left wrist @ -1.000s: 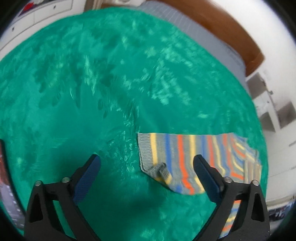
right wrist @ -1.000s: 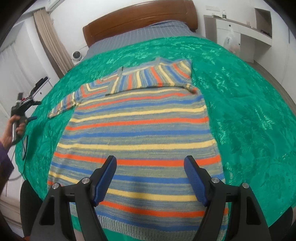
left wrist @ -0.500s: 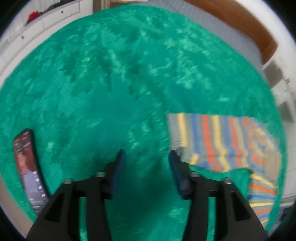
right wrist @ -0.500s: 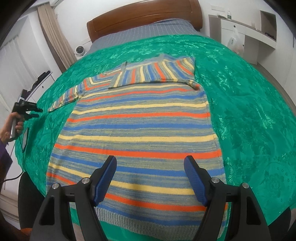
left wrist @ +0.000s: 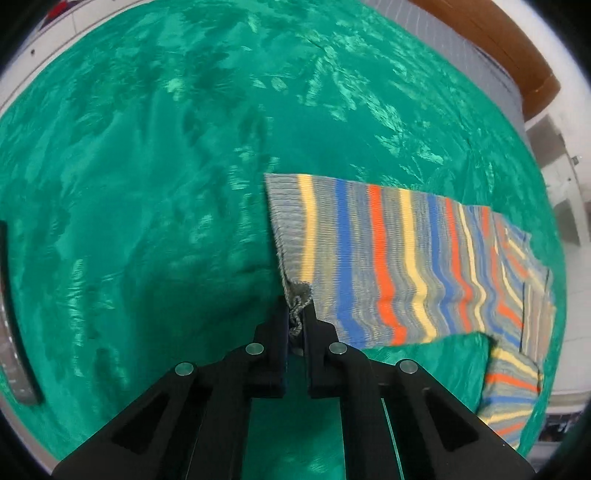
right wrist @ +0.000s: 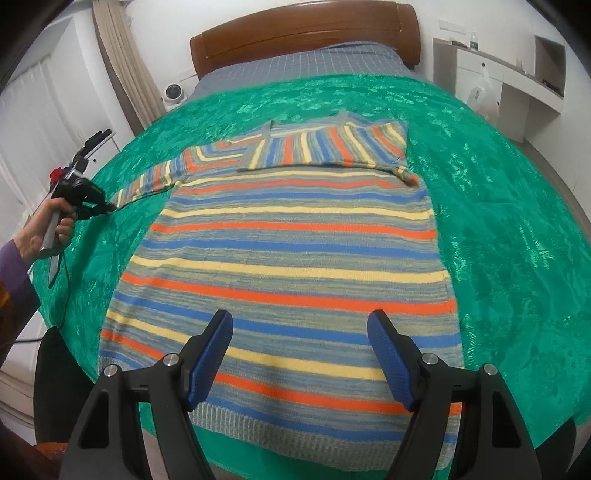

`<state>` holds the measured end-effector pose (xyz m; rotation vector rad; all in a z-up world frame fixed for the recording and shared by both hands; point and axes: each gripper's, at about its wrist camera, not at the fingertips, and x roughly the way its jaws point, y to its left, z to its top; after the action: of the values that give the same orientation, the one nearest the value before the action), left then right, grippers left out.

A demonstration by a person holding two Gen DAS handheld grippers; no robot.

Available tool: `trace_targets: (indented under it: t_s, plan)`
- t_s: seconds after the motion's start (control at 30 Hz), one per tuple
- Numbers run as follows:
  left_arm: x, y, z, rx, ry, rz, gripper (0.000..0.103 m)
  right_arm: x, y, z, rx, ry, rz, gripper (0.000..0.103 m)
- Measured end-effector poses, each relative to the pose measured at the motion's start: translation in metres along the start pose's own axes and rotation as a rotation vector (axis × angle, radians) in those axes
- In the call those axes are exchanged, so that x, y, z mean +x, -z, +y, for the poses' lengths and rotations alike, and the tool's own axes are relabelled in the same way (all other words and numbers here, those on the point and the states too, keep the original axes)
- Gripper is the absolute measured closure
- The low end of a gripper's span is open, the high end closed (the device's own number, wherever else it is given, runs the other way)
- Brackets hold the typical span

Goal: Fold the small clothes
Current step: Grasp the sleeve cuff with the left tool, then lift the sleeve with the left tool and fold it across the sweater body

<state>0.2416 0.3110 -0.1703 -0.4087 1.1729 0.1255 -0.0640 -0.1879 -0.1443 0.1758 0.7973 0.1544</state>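
Left gripper [left wrist: 295,317] jaws clamp the sweater [right wrist: 295,251] cuff edge; right gripper [right wrist: 299,354] jaws apart, seemingly above hem.

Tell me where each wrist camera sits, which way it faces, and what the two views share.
Left wrist: on the left tongs, facing steeply down at the sleeve cuff on the green cover; the tongs have just closed on the cuff.
Right wrist: on the right tongs, open above the sweater hem, facing along the bed to the headboard; the person's left hand shows at the left edge.
Shared: sweater, green cover, headboard, left tongs.
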Motion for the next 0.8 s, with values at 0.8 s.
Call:
trace_targets:
  t_s: [0.8]
  plan:
    - [-0.001, -0.018, 0.017, -0.007, 0.127, -0.009, 0.065, 0.002, 0.0, -0.007, 0.019, -0.015, 0.003, 0.027]
